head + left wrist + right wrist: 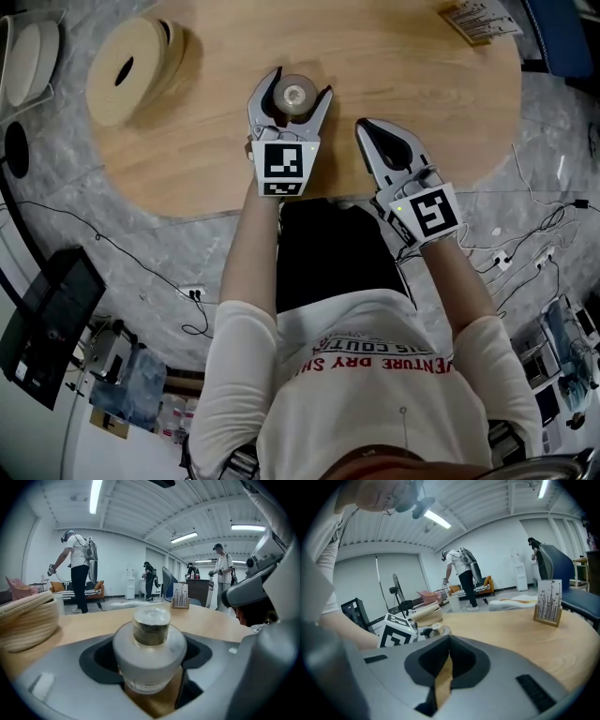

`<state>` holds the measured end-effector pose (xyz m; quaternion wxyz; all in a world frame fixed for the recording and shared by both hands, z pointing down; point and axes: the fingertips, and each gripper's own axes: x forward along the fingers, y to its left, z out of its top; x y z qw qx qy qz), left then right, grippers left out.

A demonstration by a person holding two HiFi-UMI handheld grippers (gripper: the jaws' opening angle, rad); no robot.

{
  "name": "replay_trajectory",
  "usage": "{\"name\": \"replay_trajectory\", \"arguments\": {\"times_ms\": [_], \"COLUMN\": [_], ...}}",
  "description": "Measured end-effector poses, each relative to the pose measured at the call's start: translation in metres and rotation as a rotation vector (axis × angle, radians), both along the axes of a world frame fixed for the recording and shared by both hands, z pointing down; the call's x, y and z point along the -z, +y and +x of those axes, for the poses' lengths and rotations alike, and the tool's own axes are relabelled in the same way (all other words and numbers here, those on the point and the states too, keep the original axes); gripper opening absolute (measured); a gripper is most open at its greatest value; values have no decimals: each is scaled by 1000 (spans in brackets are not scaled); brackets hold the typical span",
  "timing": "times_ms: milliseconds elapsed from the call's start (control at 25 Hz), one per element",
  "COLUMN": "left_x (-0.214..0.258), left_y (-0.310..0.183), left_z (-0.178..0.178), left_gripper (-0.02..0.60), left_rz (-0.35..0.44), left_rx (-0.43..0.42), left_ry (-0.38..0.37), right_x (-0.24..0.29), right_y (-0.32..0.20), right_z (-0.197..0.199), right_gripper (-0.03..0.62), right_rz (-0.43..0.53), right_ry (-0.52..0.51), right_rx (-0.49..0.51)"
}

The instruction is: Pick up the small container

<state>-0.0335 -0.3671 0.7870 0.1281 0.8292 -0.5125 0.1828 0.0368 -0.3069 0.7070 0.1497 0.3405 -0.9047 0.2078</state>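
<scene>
The small container, a white squat jar with a clear cap, stands on the round wooden table. My left gripper reaches around it from the near side, one jaw on each flank. In the left gripper view the container fills the hollow between the jaws, and its base meets the pads on both sides. My right gripper lies to the right of it, apart, jaws together and empty. The right gripper view shows the jaws meeting, and the container small at the left.
A coiled rope basket sits at the table's far left. A small card stand is at the far right edge. The table's near edge runs just behind both grippers. Cables lie on the floor below. People stand in the room beyond.
</scene>
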Motion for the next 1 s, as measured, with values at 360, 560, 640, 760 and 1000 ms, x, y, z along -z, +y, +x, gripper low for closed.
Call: {"name": "replay_trajectory", "arguments": {"times_ms": [360,560,640,760,1000], "left_x": [29,90,119,167,257], "left_y": [27,38,43,50,69], "left_z": [10,3,0,-1,5], "left_gripper": [344,345,345,345,345], "left_rz": [-36,-22,-7,26,110], "left_rx": [-51,-32,-37,-56,-104], "left_ry": [10,48,40,29,22], "right_x": [33,87,112,150,217], "right_y": [10,11,13,16,25], "right_z": [-2,-8,-11,-13,-6], "right_gripper": [6,6,6,6,6], "right_rz": [-20,-9,0,22,57], "right_ry": [6,-9,-16,-20,-34], "right_rx": [8,3,7,9,-6]}}
